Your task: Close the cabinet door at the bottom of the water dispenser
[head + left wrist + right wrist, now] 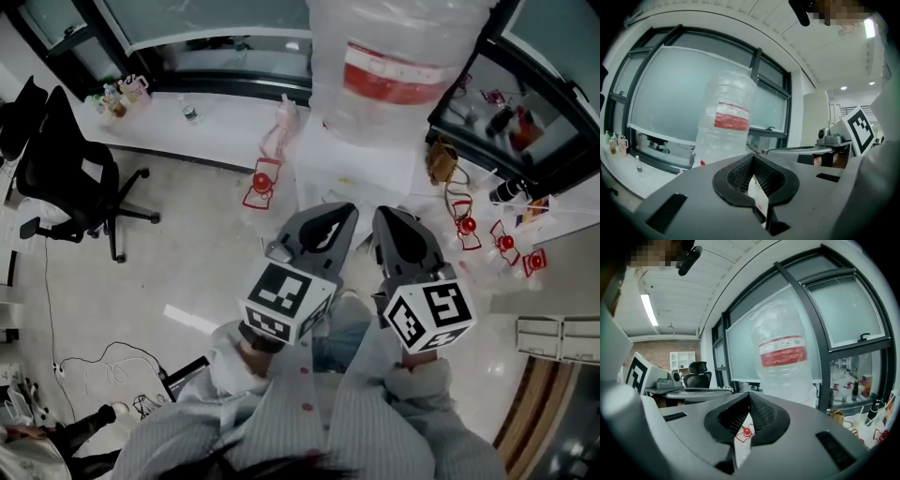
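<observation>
Floor [187,272]: pale, office chair [66,178] far left.
Water dispenser [352,161]: by window counter [225,131], bottle [394,56] on top; cabinet door hidden from view.
Left hand-held gripper [339,211]: clenched, empty.
Right hand-held gripper [386,216]: clenched, empty, just beside left one.

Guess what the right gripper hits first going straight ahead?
Probably the big clear plastic water bottle with a red label, dead ahead of the right gripper, though how far is unclear.
</observation>
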`<state>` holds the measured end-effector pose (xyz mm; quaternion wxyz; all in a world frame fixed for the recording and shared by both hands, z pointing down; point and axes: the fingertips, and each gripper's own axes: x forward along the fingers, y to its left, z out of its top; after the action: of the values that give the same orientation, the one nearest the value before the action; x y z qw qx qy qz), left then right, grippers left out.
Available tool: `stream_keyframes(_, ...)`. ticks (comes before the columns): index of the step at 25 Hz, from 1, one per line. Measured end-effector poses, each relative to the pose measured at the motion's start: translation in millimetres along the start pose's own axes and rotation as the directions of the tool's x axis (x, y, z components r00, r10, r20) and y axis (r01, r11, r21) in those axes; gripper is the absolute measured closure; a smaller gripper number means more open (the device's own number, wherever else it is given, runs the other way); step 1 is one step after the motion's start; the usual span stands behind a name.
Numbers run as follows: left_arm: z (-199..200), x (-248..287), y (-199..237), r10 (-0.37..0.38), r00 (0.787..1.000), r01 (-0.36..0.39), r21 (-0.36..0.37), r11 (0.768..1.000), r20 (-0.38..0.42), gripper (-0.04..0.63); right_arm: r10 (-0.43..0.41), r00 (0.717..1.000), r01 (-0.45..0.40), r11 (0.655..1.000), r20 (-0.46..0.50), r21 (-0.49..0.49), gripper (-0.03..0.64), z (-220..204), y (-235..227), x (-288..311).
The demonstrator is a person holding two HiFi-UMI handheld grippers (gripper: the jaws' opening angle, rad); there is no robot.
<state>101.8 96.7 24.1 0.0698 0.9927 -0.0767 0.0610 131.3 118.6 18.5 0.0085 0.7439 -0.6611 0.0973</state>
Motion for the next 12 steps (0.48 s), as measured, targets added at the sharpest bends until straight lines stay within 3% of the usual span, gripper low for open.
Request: stream_keyframes(12,-5.4,-0.5,0.5,0.009,1.000,-0.009,0.011,1.000,-0.022,0.584,0.022,1.000,-0.022,0.999,-0.019,-0.023,0.603,-0.6,2.3,-0.1)
